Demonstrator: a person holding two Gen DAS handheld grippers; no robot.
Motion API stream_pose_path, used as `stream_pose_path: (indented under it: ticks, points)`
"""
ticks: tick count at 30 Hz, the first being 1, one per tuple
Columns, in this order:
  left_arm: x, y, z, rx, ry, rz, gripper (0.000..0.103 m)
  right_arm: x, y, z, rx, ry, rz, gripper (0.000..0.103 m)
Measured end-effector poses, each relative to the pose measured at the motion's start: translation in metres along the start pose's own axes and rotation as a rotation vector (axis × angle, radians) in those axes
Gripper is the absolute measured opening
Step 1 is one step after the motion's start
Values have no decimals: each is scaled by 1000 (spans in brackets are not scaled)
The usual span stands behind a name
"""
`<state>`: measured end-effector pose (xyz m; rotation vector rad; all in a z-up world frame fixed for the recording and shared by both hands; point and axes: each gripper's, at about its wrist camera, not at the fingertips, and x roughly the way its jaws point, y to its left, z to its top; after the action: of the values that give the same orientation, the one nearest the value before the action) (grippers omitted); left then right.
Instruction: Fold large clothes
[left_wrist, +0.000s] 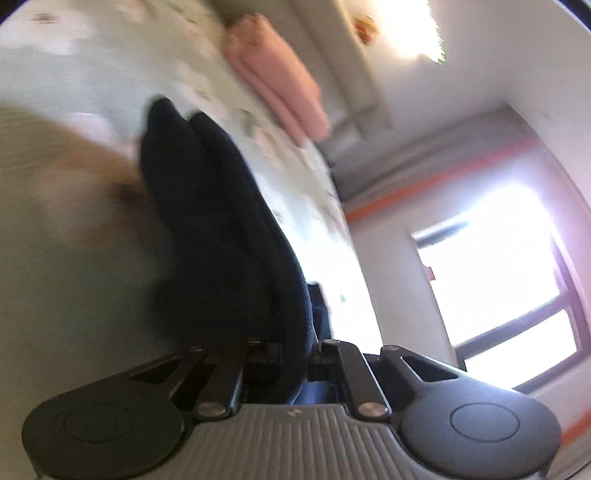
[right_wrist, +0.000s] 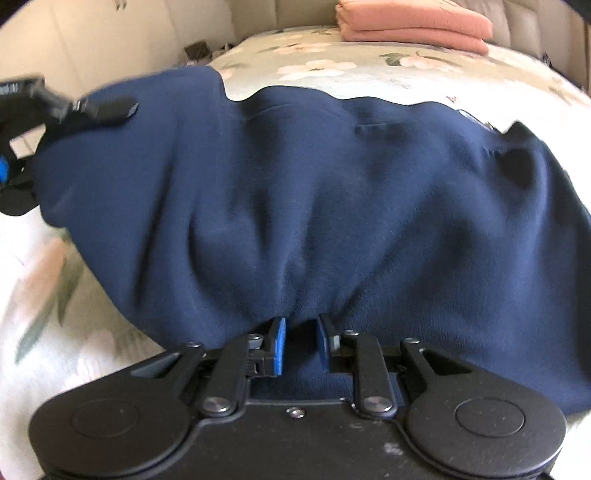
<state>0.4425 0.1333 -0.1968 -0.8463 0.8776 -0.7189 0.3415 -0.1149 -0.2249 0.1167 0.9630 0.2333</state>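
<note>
A large navy garment (right_wrist: 332, 203) lies spread across a floral bed cover (right_wrist: 332, 66). My right gripper (right_wrist: 301, 343) sits at its near edge, the blue pads (right_wrist: 279, 343) shut on a bunched fold of the cloth. At the far left of the right wrist view, my left gripper (right_wrist: 110, 109) grips the garment's left end, lifted off the bed. In the blurred, tilted left wrist view the navy garment (left_wrist: 207, 221) hangs from the left gripper (left_wrist: 295, 354) in thick folds. The jaws are shut on it and the cloth hides the fingertips.
A folded pink cloth (right_wrist: 413, 22) lies at the far side of the bed, also seen as the pink cloth (left_wrist: 277, 81). Beige padded panels (right_wrist: 517, 14) stand behind it. A pale wall (right_wrist: 92, 37) is to the left. A bright window (left_wrist: 498, 277) fills the left wrist view's right side.
</note>
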Motion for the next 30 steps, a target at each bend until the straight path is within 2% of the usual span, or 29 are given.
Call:
stream_pose_path:
  ticks: [4, 8, 10, 13, 15, 17, 18, 19, 20, 23, 26, 29, 30]
  points:
    - [37, -49, -7, 86, 33, -47, 9, -5, -17, -3, 72, -20, 67, 26]
    - [84, -88, -30, 137, 99, -95, 10, -10, -45, -5, 165, -16, 163, 24]
    - [113, -103, -42, 142, 146, -120, 10, -13, -62, -8, 228, -14, 216, 24]
    - [154, -117, -59, 148, 198, -120, 10, -17, -91, -15, 341, 5, 270, 24]
    - [181, -117, -68, 103, 209, -117, 10, -26, -117, -21, 440, 28, 314, 24]
    - [204, -116, -76, 103, 218, -91, 10, -40, -141, -28, 482, 41, 317, 11]
    - [217, -118, -79, 120, 226, -66, 10, -51, -153, -32, 482, 47, 306, 12]
    - [228, -121, -86, 136, 236, -46, 11, -59, -162, -34, 473, 51, 282, 22]
    - [238, -123, -90, 141, 247, -40, 11, -69, -174, -38, 454, 55, 246, 25]
    - [269, -124, -105, 139, 292, -11, 11, -92, -212, -44, 424, 64, 146, 25]
    - [295, -129, -118, 205, 304, 83, 13, -108, -253, -42, 430, 66, 61, 25]
    - [314, -133, -132, 256, 324, 150, 21, -120, -278, -22, 387, 39, -11, 25]
    - [318, -138, -136, 266, 333, 158, 29, -123, -283, -12, 346, 20, -37, 25]
